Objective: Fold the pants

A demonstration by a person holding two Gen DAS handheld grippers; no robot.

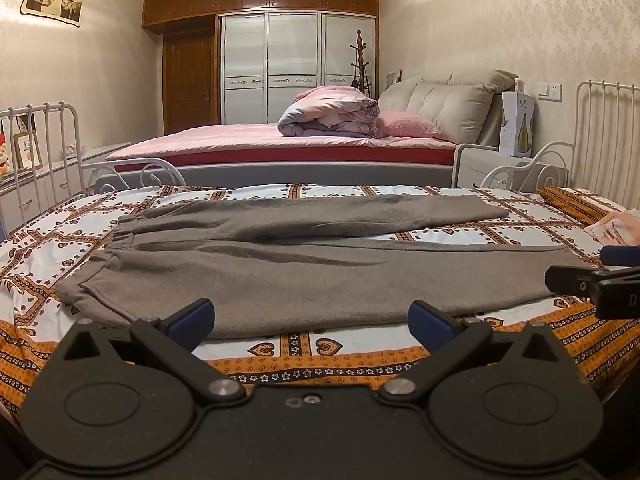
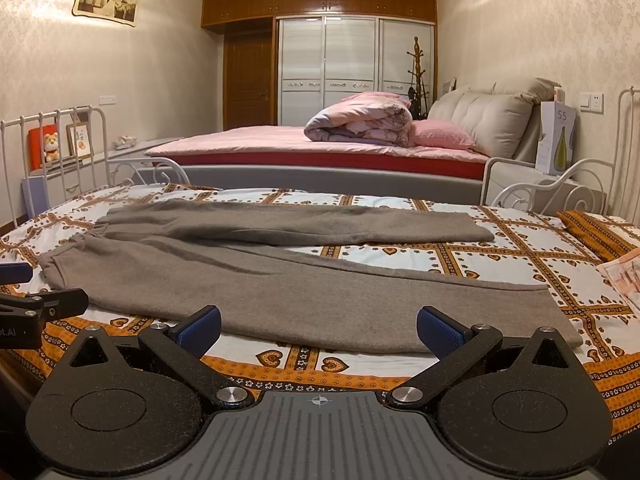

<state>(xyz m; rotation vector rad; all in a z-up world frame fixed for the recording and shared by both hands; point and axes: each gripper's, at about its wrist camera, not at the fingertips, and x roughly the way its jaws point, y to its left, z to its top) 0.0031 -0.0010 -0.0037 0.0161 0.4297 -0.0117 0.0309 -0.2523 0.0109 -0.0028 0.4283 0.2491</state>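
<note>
So the pants [image 1: 304, 276] are grey, soft-looking, and lying flat across the daybed [image 1: 304, 350] with its orange-and-white heart-print sheet. Waistband's off to the left, both legs run out to the right. The legs are splayed apart in a V, near one closest to the camera, far one angled toward the back edge, with a strip of sheet showing between them. No fold anywhere that I can see.

Left gripper [image 1: 312, 322] is hanging over the front edge of the near leg, around the hip end, fingers spread wide with nothing in them. Right gripper [image 2: 318, 330] is doing the same further along that leg toward the cuff, also spread wide and empty. Neither seems to be touching the cloth yet.

My read: the task's basically at zero. Pants are laid out, that's it. Still left is bringing one leg over onto the other, then folding lengthwise at least once. Beyond it there's a big bed [image 1: 280, 142] with pink bedding.
</note>
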